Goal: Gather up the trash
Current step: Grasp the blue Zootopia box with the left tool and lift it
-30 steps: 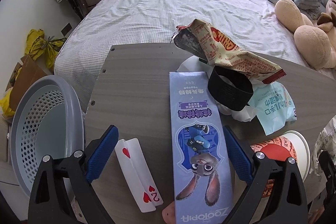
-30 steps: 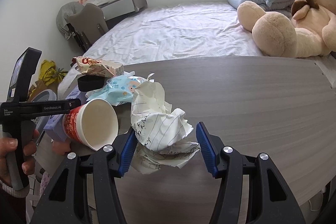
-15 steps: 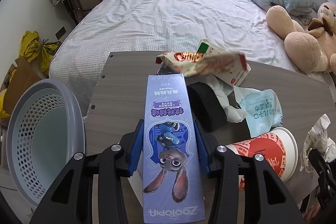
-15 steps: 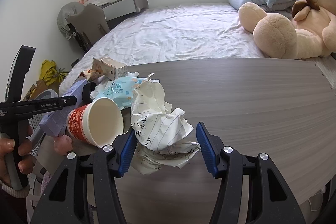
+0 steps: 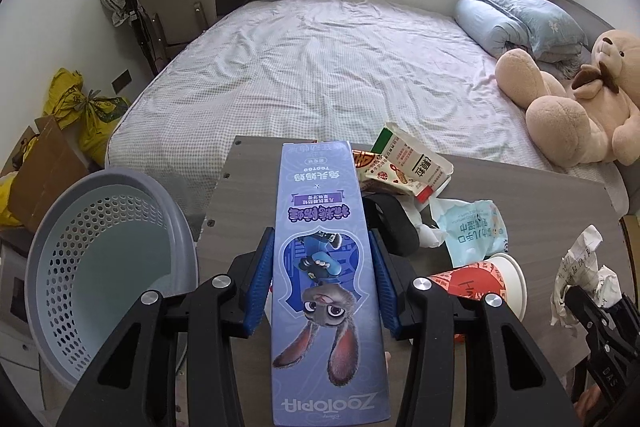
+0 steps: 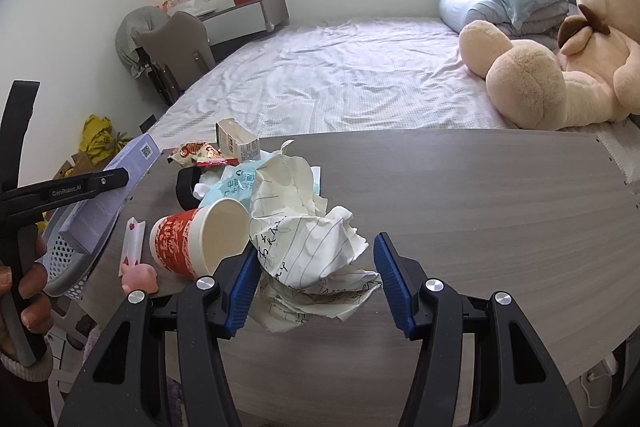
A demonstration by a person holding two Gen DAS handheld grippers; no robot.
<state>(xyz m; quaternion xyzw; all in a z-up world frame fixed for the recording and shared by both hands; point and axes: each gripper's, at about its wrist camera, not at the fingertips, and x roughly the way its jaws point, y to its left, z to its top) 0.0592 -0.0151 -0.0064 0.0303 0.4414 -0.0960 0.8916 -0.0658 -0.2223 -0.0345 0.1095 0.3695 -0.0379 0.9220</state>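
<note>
Now left gripper (image 5: 323,277) fingers (image 5: 262,281) clamp the purple box (image 5: 326,267)

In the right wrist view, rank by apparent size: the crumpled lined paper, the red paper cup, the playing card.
1. Crumpled lined paper, largest, though it is nearest the camera.
2. Red paper cup.
3. Playing card with red hearts, smallest, seen as a thin strip.
</note>
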